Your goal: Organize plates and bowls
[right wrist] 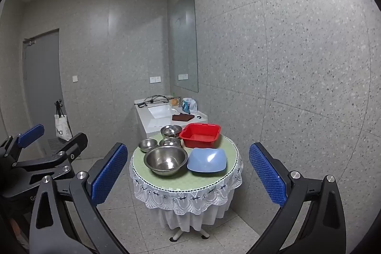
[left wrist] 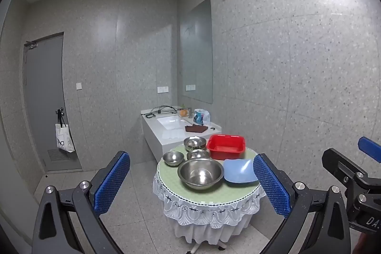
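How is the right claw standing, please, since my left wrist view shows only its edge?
Observer: The right claw is open, with nothing between its pads.
Operator: Thank you. The right side of the blue bowl is hidden in my view; is anything beside it there?
Observer: No. In the right wrist view the bowl shows whole, with only bare tablecloth to its right.

walls (left wrist: 297,63) grey speckled | door (left wrist: 45,99) grey | mirror (left wrist: 196,49), washbasin counter (left wrist: 164,135) | floor (left wrist: 133,218) probably tiled
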